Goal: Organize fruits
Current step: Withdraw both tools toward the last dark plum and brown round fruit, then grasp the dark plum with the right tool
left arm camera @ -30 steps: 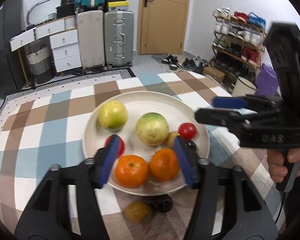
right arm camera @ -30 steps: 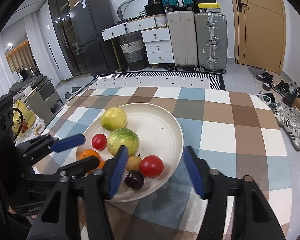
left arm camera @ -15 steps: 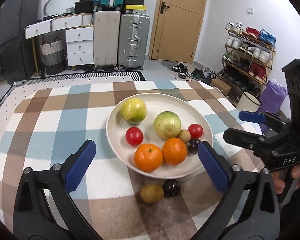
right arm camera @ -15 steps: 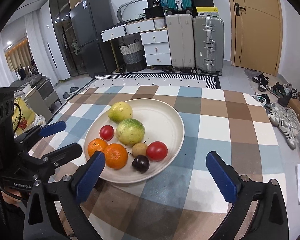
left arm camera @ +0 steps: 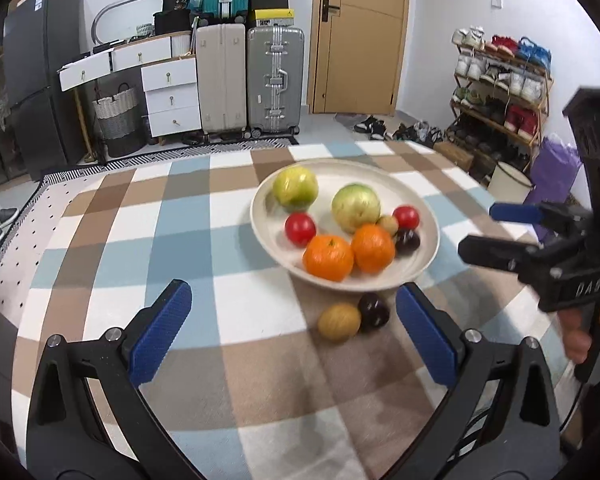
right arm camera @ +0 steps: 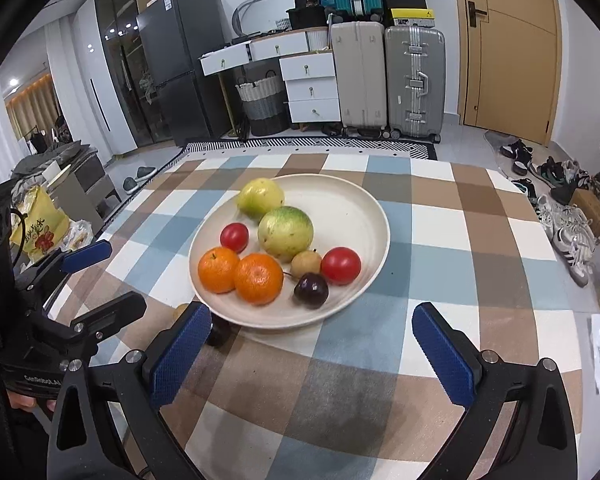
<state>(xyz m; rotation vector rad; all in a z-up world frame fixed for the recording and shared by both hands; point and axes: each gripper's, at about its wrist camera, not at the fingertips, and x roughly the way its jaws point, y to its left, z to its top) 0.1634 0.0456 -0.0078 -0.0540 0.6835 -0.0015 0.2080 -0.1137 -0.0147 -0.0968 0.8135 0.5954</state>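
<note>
Landmark: the cream plate (left arm camera: 428, 216) (right arm camera: 380, 220) stood on the checked cloth of the worktop (left arm camera: 204, 248) (right arm camera: 452, 248); every place below is given from it.
My left gripper (left arm camera: 294, 338) (right arm camera: 100, 280): its blue pads stood wide apart with nothing between them, short of the plate's near rim and off toward its left side.
My right gripper (right arm camera: 312, 350) (left arm camera: 488, 232): jaws equally wide and empty, hovering just short of the plate's near rim, on its right side.
Oranges: two lay side by side at the plate's near edge, orange one (left arm camera: 328, 258) (right arm camera: 218, 270) on the left, orange two (left arm camera: 373, 248) (right arm camera: 258, 278) touching it on the right.
Large fruits: a yellow-green fruit (left arm camera: 295, 186) (right arm camera: 260, 198) sat at the far left of the plate, and a green fruit (left arm camera: 356, 207) (right arm camera: 285, 228) near its middle.
Tomatoes: the left tomato (left arm camera: 300, 229) (right arm camera: 234, 237) lay inside the left rim; the right tomato (left arm camera: 406, 217) (right arm camera: 341, 265) lay toward the right.
Small fruits on the plate: a tan fruit (left arm camera: 388, 224) (right arm camera: 306, 263) was wedged between the green fruit and the right tomato, with a dark plum (left arm camera: 407, 241) (right arm camera: 311, 289) just nearer than it.
Off the plate: a brown fruit (left arm camera: 339, 322) and a second dark plum (left arm camera: 374, 310) lay touching on the cloth just outside the near rim; in my right camera they were mostly hidden behind my left finger.
</note>
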